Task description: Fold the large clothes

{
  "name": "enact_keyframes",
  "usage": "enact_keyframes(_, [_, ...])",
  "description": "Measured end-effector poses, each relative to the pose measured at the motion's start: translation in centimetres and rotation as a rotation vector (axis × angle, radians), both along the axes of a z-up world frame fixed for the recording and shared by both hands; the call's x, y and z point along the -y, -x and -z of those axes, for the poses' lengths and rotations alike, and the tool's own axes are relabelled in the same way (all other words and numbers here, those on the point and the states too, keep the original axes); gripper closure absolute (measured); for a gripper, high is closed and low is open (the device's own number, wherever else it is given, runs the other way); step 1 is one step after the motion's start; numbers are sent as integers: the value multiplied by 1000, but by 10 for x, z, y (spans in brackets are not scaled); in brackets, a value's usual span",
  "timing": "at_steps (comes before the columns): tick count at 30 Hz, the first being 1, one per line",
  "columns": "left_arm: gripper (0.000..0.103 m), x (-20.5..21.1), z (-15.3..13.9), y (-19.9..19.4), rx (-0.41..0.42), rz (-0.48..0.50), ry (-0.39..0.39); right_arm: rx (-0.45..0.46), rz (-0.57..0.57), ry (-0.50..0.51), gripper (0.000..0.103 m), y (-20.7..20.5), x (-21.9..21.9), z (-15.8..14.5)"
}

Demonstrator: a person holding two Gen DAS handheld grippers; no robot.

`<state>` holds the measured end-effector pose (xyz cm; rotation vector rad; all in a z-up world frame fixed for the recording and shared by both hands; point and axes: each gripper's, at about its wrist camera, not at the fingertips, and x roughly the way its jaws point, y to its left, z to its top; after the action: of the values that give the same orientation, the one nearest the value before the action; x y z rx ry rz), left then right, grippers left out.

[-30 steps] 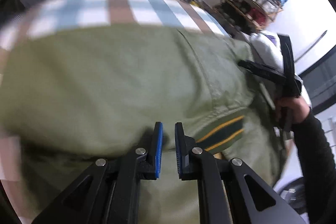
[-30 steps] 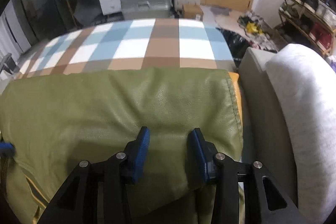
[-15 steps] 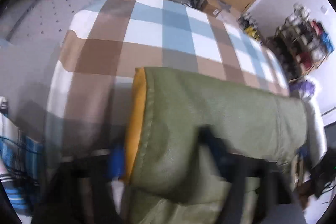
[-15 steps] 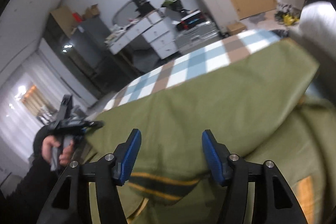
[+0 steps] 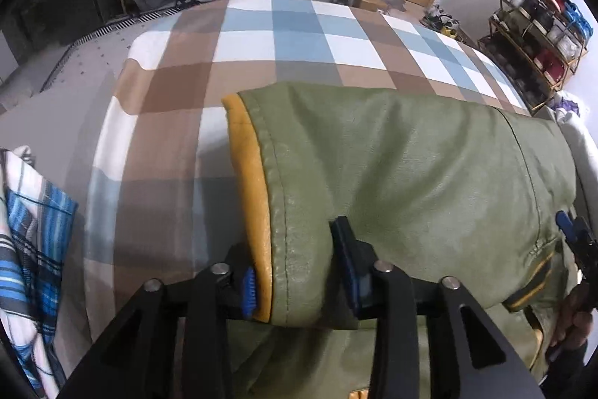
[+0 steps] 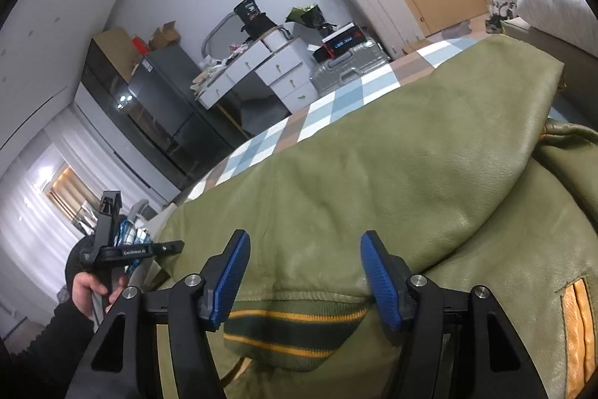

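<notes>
The bed (image 5: 284,36) with its checked cover carries the olive jacket (image 5: 411,167), which lies across the middle of the bed, one fold already laid over; the yellow lining (image 5: 254,182) shows at the jacket's left end. More folds probably remain. The left hand-held gripper (image 5: 299,272) straddles that left end, its jaws closing, pads seemingly not yet pinching. The right hand-held gripper (image 6: 304,279) hovers released over the jacket's striped hem (image 6: 295,328).

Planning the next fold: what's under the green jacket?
The green jacket lies on a checked bedspread, which shows beyond and left of it. Whatever sits directly beneath the jacket is covered.
</notes>
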<state>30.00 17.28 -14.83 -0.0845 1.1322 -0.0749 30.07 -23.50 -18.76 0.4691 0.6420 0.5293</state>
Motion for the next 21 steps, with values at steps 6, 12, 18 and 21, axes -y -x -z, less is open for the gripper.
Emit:
enact_keyframes(6, [50, -9, -47, 21, 69, -67, -147, -10, -35, 63, 40, 3, -6, -12])
enact_keyframes(12, [44, 29, -90, 40, 315, 7, -334, 116, -44, 355, 38, -27, -35, -85])
enact_keyframes(18, [43, 88, -25, -25, 79, 197, -225, -113, -112, 684, 37, -124, -98, -61])
enact_keyframes(21, [38, 97, 0, -30, 56, 179, -305, -227, -159, 800, 35, -144, -103, -17])
